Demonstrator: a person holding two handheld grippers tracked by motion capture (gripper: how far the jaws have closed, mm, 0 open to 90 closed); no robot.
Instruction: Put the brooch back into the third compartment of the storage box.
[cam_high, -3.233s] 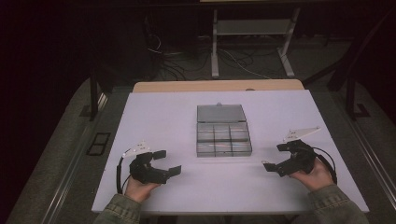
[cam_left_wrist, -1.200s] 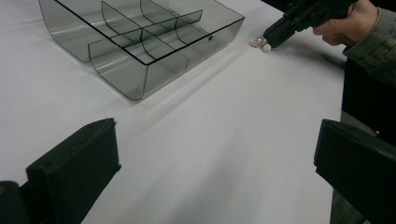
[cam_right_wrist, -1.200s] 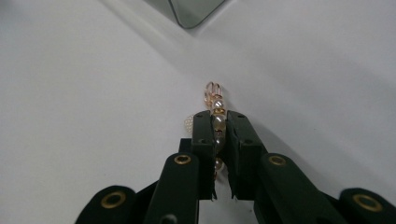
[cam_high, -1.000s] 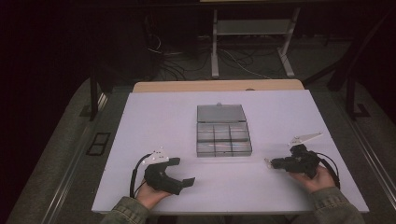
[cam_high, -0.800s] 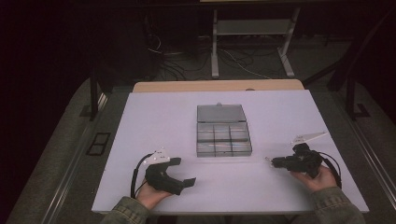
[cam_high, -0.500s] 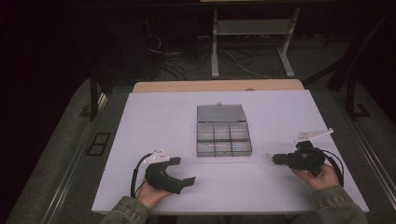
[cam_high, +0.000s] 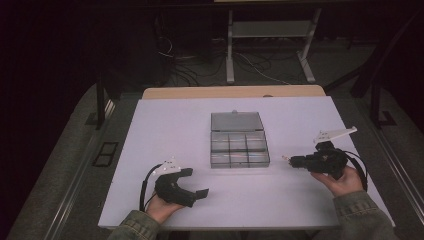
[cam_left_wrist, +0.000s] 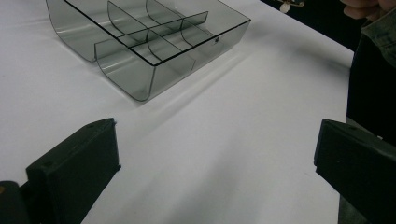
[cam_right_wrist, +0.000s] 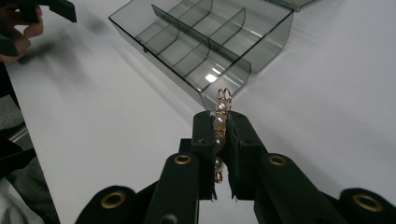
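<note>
Your right gripper (cam_right_wrist: 219, 135) has its jaws pinched on a small pearl-and-gold-wire piece of jewellery (cam_right_wrist: 219, 122), which looks like an earring or a short beaded pin. The beads sit in the narrow slot between the two black jaws, and a little wire loop sticks out past the tips. In the high view that gripper (cam_high: 295, 161) hovers just off the right side of the clear compartment box (cam_high: 238, 145), its tip pointing at the box but not yet over it.

Your left gripper (cam_left_wrist: 215, 154) has its jaws spread wide with nothing between them, only bare white table (cam_left_wrist: 224, 140). From above it (cam_high: 197, 185) rests low near the table's front edge, well apart from the box and to its left.

The box lies open mid-table, its lid (cam_high: 236, 120) folded back on the far side. Every compartment you can see through the smoky plastic looks empty.

So, by my reading, the pick-up is done and the placing is all still ahead: carry the piece over the near-right wall of the box, choose a compartment, and let go. Nothing has been sorted into the tray yet.
</note>
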